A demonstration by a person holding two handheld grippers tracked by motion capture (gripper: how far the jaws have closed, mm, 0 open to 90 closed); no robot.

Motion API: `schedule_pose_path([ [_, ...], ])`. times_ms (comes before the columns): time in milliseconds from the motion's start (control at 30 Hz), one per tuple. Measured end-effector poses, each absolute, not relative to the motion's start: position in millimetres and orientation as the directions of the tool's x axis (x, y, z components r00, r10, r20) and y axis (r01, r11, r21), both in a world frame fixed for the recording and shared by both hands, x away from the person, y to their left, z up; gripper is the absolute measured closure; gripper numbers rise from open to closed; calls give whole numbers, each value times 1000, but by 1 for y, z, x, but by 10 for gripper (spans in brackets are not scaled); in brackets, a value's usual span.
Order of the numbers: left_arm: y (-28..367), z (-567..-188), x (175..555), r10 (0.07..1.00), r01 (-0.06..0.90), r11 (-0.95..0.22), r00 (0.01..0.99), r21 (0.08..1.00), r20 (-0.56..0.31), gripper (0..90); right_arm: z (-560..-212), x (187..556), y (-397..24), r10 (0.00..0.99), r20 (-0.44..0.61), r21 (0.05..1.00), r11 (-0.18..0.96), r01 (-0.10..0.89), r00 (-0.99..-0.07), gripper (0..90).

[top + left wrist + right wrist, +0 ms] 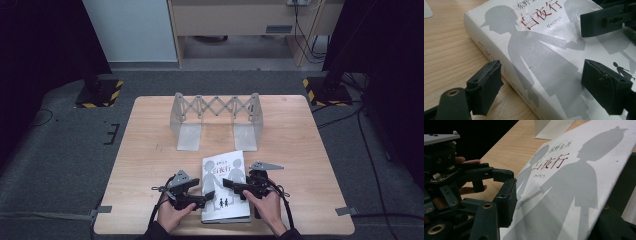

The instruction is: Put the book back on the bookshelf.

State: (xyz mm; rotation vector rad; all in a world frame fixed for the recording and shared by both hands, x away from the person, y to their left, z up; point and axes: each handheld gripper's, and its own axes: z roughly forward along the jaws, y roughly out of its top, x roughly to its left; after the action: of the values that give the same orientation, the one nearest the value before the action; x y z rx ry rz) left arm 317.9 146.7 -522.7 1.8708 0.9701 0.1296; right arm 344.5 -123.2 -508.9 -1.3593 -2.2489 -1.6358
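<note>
A white book [222, 170] with grey silhouette figures and red title characters lies flat near the table's front edge. My left gripper [204, 199] reaches in from the book's left side and is open. In the left gripper view the book [544, 50] lies between my left gripper's [545, 87] jaws, one on the wood beside the spine, the other over the cover. My right gripper [232, 187] comes from the right, open over the cover. In the right gripper view my right gripper [560, 212] straddles the book [574, 182], and the left gripper's fingers [501, 175] sit just beyond.
A grey metal expanding book rack [215, 107] with two flat foot plates stands at the back middle of the wooden table [150, 150]. One foot plate [551, 127] lies just past the book's far end. Dark stands and cables sit on the floor around the table.
</note>
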Motion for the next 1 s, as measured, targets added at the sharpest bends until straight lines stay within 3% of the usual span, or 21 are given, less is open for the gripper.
schedule_pose_path([
  [133, 146, -523, 318, 670, 563, -199, 675, 802, -308, 158, -512, 347, -124, 604, 507, 734, 72, 676, -615, 466],
  [300, 147, -522, 318, 663, 563, -202, 681, 802, -311, 174, -514, 349, -129, 588, 573, 702, 9, 713, -572, 605],
  [733, 154, -524, 324, 645, 592, -135, 661, 794, -384, 205, -508, 347, -135, 546, 628, 687, -54, 725, -555, 741],
  [1000, 153, -526, 328, 612, 587, -121, 679, 800, -406, 111, -499, 343, -137, 515, 621, 712, -57, 700, -591, 788],
])
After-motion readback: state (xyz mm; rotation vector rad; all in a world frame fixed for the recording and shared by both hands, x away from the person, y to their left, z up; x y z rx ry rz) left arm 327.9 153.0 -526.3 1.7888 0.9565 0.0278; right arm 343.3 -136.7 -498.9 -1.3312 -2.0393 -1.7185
